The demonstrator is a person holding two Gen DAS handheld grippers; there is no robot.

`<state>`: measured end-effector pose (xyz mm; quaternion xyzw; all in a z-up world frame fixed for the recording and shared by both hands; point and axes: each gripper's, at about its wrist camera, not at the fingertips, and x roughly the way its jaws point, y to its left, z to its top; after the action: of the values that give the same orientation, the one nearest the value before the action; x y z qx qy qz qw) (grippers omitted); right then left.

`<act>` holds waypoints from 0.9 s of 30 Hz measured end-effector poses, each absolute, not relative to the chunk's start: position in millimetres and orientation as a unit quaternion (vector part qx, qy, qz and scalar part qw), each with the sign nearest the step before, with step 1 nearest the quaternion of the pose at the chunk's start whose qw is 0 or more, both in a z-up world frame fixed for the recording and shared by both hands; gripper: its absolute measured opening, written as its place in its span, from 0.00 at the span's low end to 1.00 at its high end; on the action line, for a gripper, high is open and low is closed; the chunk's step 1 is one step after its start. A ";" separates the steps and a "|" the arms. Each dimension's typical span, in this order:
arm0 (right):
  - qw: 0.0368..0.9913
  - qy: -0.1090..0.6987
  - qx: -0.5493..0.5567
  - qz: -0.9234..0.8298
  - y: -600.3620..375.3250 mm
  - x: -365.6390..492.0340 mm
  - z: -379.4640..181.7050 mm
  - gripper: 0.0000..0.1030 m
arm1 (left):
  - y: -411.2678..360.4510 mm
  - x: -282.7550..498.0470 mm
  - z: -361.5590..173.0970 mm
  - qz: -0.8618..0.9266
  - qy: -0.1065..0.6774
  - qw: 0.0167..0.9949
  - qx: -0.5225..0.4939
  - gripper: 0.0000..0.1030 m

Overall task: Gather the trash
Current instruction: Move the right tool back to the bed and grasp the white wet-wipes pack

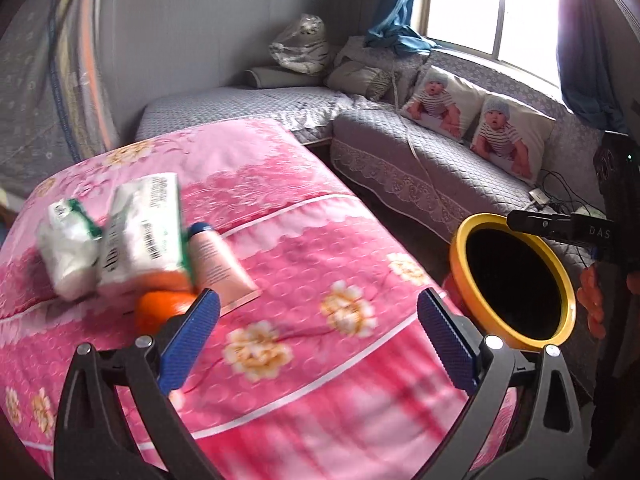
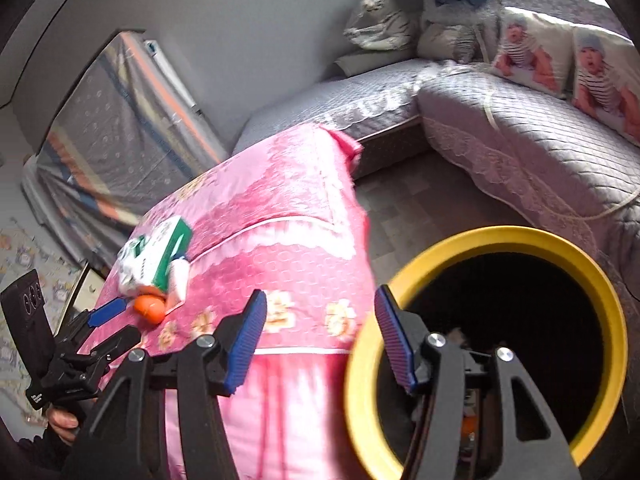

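Both tongs are released and empty: the left tongs (image 1: pixel 318 320) face the crumpled wrappers (image 1: pixel 116 232), tube (image 1: pixel 218 260) and orange (image 1: pixel 160 308) on the pink-quilted bed (image 1: pixel 320 240); the right tongs (image 2: pixel 320 336) hang at the yellow-rimmed bin (image 2: pixel 600 300). Likely next: closing on a wrapper.

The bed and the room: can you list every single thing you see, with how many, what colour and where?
Quilt: one, pink with flowers, covering the bed.
Cartons: two, white and green, crumpled, on the quilt's left part.
Tube: one, pale pink with a blue cap, beside the cartons.
Orange ball: one, orange, in front of the cartons.
Bin: one, yellow rim, dark inside, beside the bed.
Sofa: one, grey, L-shaped, under the window.
Baby-picture pillows: two, white, on the sofa.
Curtain: one, blue, by the window.
Left gripper: one, black with blue pads, open, empty, near the orange ball.
Right gripper: one, same colours, open, empty, at the bin's rim.
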<state>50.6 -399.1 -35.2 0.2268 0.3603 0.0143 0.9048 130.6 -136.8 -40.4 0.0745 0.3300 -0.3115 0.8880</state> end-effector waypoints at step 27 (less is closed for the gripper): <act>0.748 0.654 0.108 0.039 -139.3 416.8 -72.1 0.89 | 117.4 127.3 -56.2 -0.095 0.319 0.938 -0.093 0.92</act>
<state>416.8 -139.3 -72.1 0.1079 0.6535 0.0386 0.7482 127.3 117.4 -56.2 -0.0930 0.3194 -0.0952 0.9382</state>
